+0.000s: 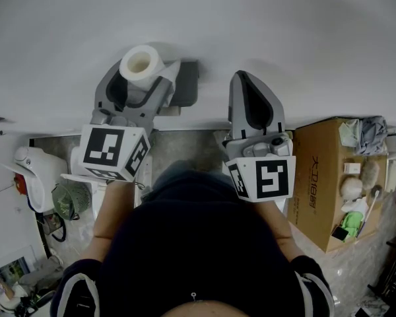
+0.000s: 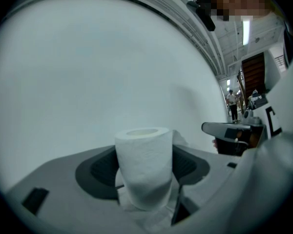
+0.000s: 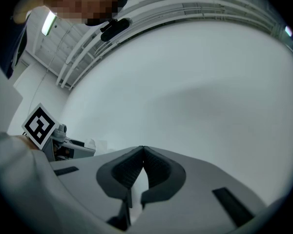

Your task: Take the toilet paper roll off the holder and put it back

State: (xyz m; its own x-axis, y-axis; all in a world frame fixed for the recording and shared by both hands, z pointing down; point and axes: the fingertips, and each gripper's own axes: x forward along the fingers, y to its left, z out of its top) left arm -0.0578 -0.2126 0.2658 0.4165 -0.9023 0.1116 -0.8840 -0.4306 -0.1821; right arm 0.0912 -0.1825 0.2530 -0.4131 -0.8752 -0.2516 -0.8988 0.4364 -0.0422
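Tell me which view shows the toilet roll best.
The left gripper view: the roll fills its centre, upright, clamped between the left tongs. The head view shows it small, from above, with its hollow core visible. The right gripper view shows at most a pale speck far left.

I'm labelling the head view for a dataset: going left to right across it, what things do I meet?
Green fan → left gripper, jaws shut on the toilet paper roll → grey wall holder → right gripper → cardboard box.
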